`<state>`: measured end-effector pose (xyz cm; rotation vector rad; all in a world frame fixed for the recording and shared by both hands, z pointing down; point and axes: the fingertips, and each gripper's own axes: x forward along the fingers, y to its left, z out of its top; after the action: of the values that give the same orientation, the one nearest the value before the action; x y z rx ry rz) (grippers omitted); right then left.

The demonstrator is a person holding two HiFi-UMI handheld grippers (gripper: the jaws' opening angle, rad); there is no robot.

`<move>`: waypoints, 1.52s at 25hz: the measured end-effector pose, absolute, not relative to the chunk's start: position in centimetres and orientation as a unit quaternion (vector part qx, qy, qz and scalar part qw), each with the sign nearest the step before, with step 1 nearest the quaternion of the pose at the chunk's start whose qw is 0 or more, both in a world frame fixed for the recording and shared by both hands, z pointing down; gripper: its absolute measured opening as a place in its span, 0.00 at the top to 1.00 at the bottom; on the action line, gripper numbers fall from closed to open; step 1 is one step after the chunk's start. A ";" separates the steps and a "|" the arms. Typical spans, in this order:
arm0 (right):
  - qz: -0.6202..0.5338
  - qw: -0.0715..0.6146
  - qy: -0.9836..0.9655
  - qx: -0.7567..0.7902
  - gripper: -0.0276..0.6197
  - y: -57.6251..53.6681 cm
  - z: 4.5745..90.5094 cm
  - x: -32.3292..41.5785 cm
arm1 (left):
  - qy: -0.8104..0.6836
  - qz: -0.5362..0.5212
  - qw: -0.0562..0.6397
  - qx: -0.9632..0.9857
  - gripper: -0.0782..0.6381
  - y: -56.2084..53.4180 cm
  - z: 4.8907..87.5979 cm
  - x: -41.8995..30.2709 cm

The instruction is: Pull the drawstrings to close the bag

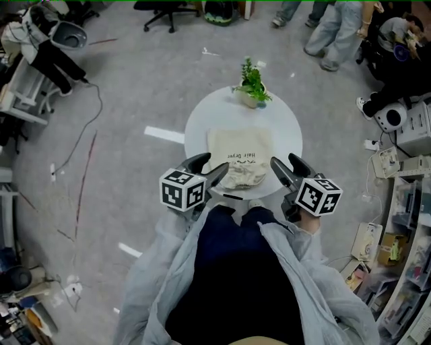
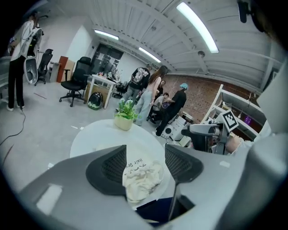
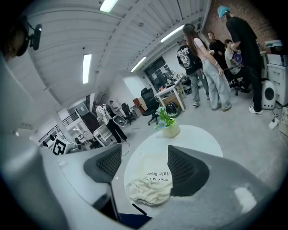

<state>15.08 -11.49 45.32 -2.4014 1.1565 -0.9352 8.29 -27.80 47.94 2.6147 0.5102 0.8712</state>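
Note:
A cream drawstring bag (image 1: 239, 158) with dark print lies flat on the round white table (image 1: 195, 128). Its gathered, crumpled mouth (image 1: 244, 178) points toward me at the table's near edge. My left gripper (image 1: 209, 168) hovers just left of that mouth, open and holding nothing. My right gripper (image 1: 288, 167) hangs just right of it, also open and empty. In the left gripper view the bag (image 2: 141, 177) shows between and beyond the jaws of the left gripper (image 2: 145, 150). The right gripper view shows the bag (image 3: 150, 188) beyond the right gripper (image 3: 145, 152). A thin dark strip (image 1: 232, 197) lies by the mouth.
A small potted plant (image 1: 251, 84) stands at the table's far edge. Cables (image 1: 81, 141) trail over the floor on the left. Shelves and equipment (image 1: 404, 202) crowd the right side. People (image 1: 337, 27) and an office chair (image 1: 165, 10) are at the back.

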 end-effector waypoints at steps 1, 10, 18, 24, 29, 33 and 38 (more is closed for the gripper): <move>-0.314 0.164 0.404 -0.844 0.47 -11.4 44.4 15.0 | 0.184 0.292 0.172 0.922 0.50 -28.0 47.0 8.4; -0.228 0.115 0.381 -0.888 0.73 -11.2 41.1 12.1 | 0.211 0.208 0.115 0.948 0.71 -29.4 42.1 6.8; -0.180 0.054 0.399 -0.898 0.95 -11.5 41.4 8.6 | 0.229 0.184 0.097 0.951 0.87 -29.7 43.4 4.4; -0.190 0.017 0.395 -0.899 0.95 -10.5 41.9 7.5 | 0.237 0.187 0.088 0.949 0.87 -28.8 43.9 3.4; -0.198 0.033 0.380 -0.903 0.95 -10.5 42.5 7.7 | 0.241 0.199 0.089 0.946 0.87 -28.5 44.8 3.1; -0.202 0.029 0.378 -0.903 0.95 -11.0 42.8 7.8 | 0.242 0.208 0.083 0.944 0.87 -28.8 45.2 3.1; -0.213 0.013 0.379 -0.900 0.95 -11.4 43.2 7.7 | 0.242 0.215 0.085 0.942 0.87 -29.1 45.4 3.1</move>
<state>7.71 -11.37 43.22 -2.8051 1.1799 -0.6648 3.05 -29.13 45.41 2.8109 0.7205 0.6414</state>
